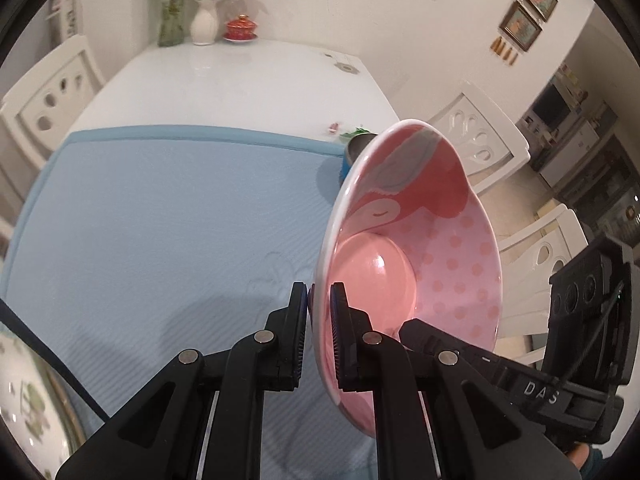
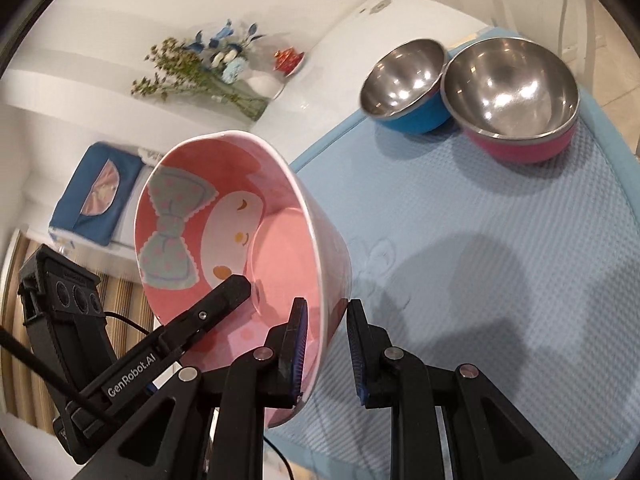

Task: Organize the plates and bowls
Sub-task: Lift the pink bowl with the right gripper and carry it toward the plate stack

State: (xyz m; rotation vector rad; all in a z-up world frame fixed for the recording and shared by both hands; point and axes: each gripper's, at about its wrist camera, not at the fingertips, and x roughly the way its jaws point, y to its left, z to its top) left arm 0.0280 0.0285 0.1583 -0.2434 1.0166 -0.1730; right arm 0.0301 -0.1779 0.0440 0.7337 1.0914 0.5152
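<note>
A pink bowl [image 1: 420,248] with a cartoon face and a grey bow inside hangs tilted above the blue mat [image 1: 160,220], held from both sides. My left gripper [image 1: 319,296] is shut on its near rim, one pad inside and one outside. My right gripper [image 2: 327,308] is shut on the opposite wall of the pink bowl [image 2: 240,216] in the same way. Each view shows the other gripper's finger reaching into the bowl. Two steel bowls stand side by side at the mat's far corner, one blue outside [image 2: 404,80], one pink outside [image 2: 512,92].
A patterned plate [image 1: 28,400] shows at the lower left edge. On the white table [image 1: 248,80] beyond the mat stand a flower vase [image 1: 204,20] and a red lidded cup [image 1: 240,28]. White chairs [image 1: 480,140] flank the table.
</note>
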